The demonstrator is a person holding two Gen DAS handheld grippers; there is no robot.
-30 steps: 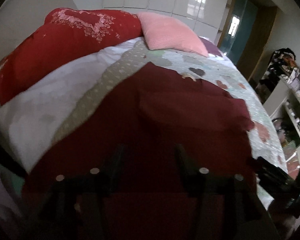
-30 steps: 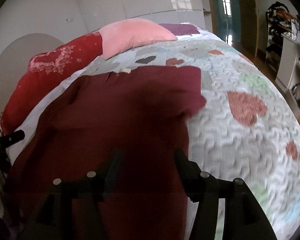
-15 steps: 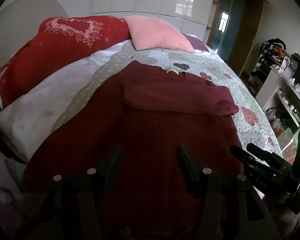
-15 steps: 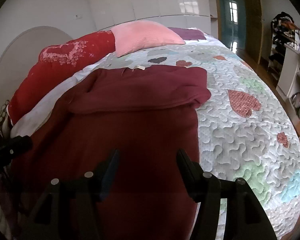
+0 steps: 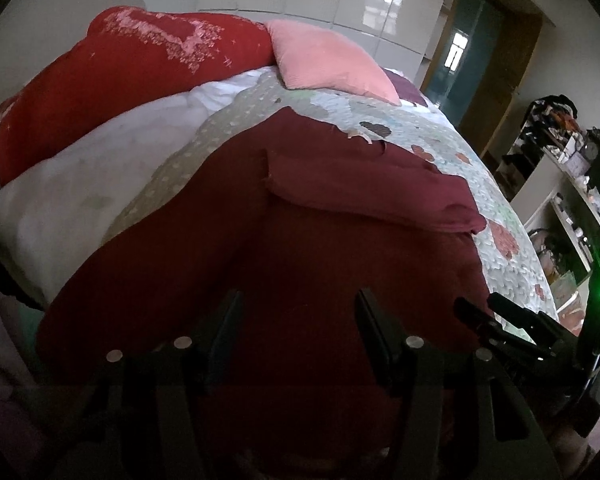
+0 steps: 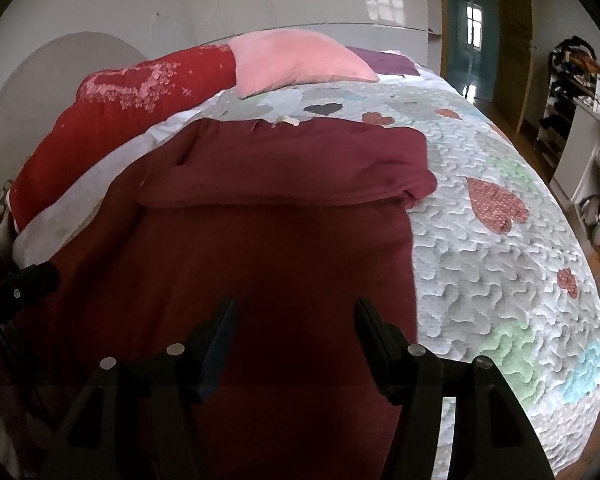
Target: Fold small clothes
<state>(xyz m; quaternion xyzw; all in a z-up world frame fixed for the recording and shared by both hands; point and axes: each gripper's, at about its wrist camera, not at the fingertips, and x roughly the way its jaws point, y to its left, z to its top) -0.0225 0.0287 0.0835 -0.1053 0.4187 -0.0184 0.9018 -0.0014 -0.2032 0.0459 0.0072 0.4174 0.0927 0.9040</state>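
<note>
From the left wrist we see our left gripper [image 5: 296, 312] released, nothing between its fingers, above the maroon garment [image 5: 300, 248] spread on the quilt [image 5: 500, 200], a fold across its far part. Our right gripper [image 5: 480, 316] shows at right, also empty.

From the right wrist, the same: right gripper [image 6: 294, 316] parted and empty over the garment [image 6: 280, 220], pink pillow [image 6: 296, 60] beyond.

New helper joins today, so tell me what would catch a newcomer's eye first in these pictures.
First, the dark red garment spread over the heart-patterned quilt, its far part folded back into a band across it. Behind it, a pink pillow lies beside a big red cushion at the bed's head.
</note>
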